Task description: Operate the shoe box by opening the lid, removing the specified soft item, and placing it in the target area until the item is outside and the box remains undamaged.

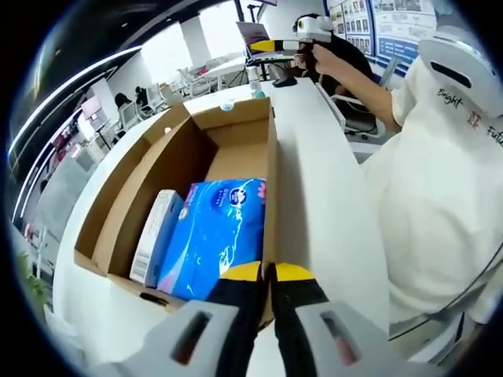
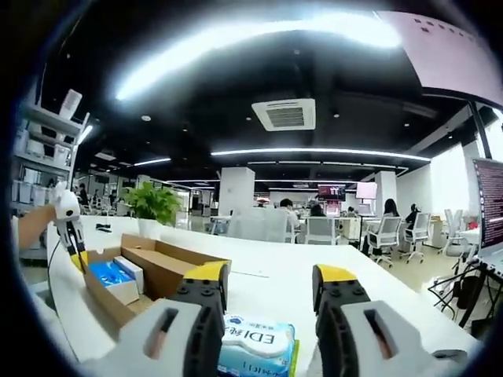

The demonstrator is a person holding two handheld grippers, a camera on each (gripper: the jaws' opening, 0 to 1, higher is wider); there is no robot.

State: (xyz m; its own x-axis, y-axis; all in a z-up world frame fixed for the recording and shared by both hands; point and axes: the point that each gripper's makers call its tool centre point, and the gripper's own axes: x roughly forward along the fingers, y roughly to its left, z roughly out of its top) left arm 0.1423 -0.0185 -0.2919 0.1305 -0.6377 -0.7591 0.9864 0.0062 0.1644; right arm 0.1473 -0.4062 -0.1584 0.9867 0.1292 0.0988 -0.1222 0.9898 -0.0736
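Observation:
The open cardboard shoe box [image 1: 236, 129] lies on the white table [image 1: 330, 204]. Inside it are a blue soft tissue pack [image 1: 216, 236] and a white carton [image 1: 157, 236]. My left gripper [image 1: 270, 272] is shut on the rim of the box's right wall. The right gripper view shows the same box [image 2: 157, 267] at the left, with the left gripper [image 2: 77, 258] at its near end. My right gripper [image 2: 273, 284] stands open. A pale soft pack marked EDI [image 2: 255, 345] lies low between its jaws, which do not touch it. Far up the table a hand holds the right gripper [image 1: 271, 45] above the surface.
A person in a white hoodie [image 1: 440, 181] stands close at the table's right side. A small bottle [image 1: 255, 88] stands past the box's far end. Office chairs [image 2: 385, 232], desks and a potted plant [image 2: 153, 203] fill the room beyond.

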